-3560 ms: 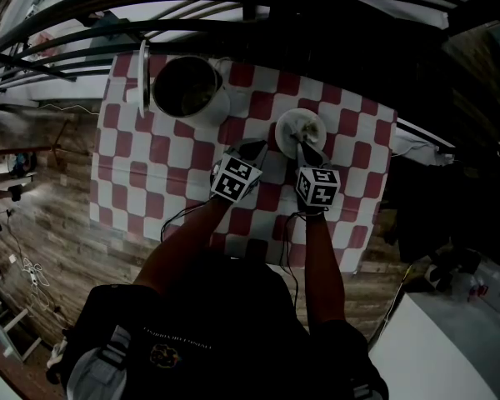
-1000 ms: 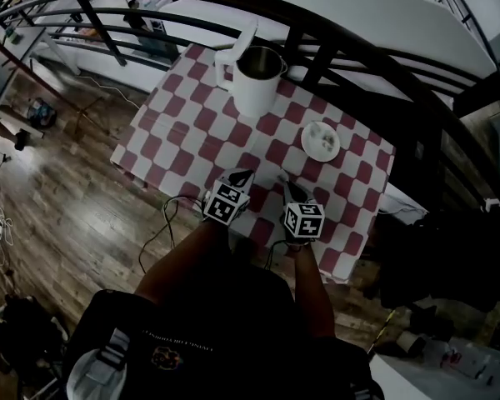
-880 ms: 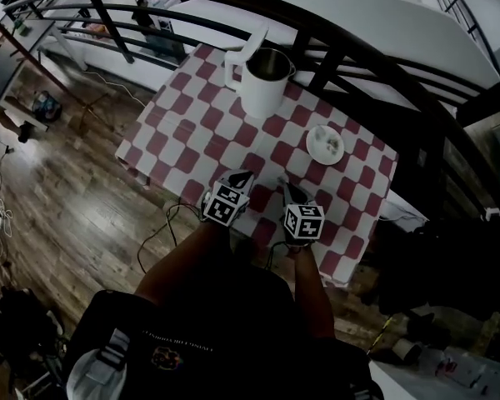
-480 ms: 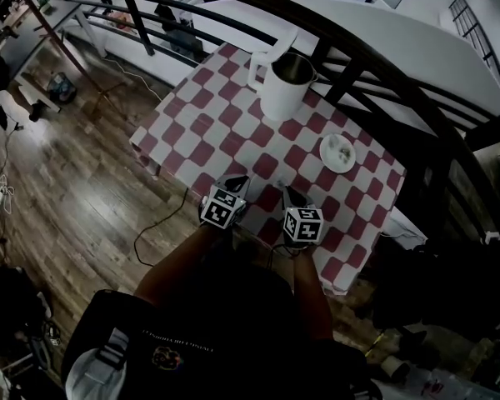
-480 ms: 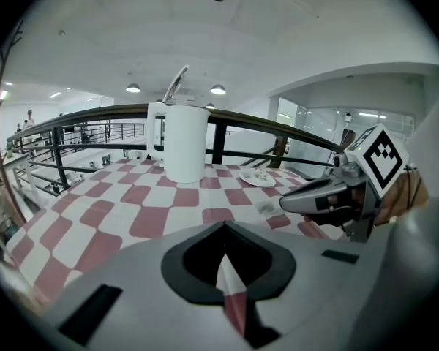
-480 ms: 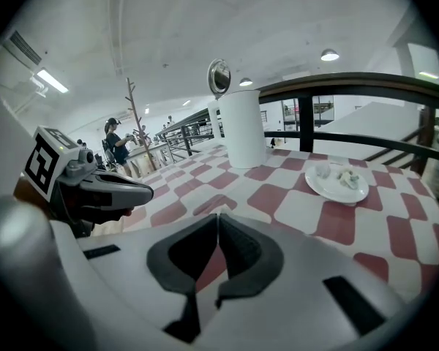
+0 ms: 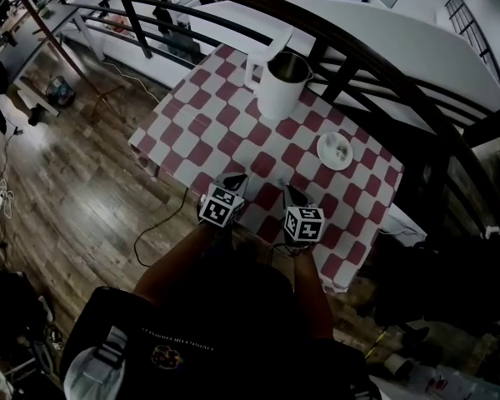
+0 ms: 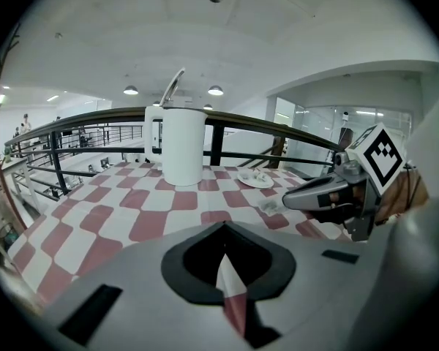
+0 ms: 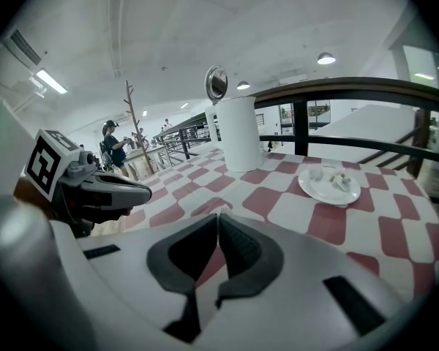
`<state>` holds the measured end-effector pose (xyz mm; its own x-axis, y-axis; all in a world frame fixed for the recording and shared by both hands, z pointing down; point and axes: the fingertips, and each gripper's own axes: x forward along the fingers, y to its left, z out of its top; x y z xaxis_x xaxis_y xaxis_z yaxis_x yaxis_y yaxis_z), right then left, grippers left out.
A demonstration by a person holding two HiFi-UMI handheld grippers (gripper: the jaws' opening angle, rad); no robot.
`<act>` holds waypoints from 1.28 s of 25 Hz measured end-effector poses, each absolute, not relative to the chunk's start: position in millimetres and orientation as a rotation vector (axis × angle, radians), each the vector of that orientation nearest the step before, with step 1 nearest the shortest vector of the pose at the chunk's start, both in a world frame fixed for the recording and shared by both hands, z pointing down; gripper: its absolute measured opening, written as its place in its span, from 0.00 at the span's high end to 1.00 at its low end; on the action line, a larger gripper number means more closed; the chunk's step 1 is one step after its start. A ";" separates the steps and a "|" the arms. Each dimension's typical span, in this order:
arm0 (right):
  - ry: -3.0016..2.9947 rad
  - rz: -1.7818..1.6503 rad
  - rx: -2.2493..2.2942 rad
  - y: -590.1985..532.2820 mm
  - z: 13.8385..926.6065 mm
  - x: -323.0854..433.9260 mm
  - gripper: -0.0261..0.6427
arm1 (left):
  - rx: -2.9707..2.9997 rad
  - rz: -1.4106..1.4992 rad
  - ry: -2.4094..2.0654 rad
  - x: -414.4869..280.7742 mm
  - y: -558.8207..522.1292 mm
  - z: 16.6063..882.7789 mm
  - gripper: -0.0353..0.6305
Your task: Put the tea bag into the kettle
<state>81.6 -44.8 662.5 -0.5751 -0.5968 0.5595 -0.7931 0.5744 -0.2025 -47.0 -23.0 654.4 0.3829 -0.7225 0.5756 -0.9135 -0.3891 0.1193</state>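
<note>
The kettle (image 7: 279,86) is white and cylindrical. It stands upright in the upper centre of the head view, on the red-and-white checked tabletop (image 7: 221,132) near its far edge. Its handle is on its left side, its lid is tipped up open, and its inside looks dark. The tea bag (image 9: 342,181) is a small, pale, crumpled lump on a white saucer (image 9: 329,194), right of centre in the right gripper view and well apart from the kettle.

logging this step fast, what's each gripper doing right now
left gripper: tongs closed, nothing between them.
right gripper: tongs closed, nothing seen between them.
</note>
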 end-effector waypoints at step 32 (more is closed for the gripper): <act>-2.595 0.311 1.154 -103.7 520.2 63.1 0.93 | 2.367 0.487 -1.532 -57.9 -82.8 513.4 0.94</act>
<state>63.1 -103.7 520.2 -0.6398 -0.6885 0.3414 -0.7497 0.6570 -0.0801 -57.9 -82.8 513.4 0.3810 -0.8213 0.4246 -0.9157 -0.3987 0.0504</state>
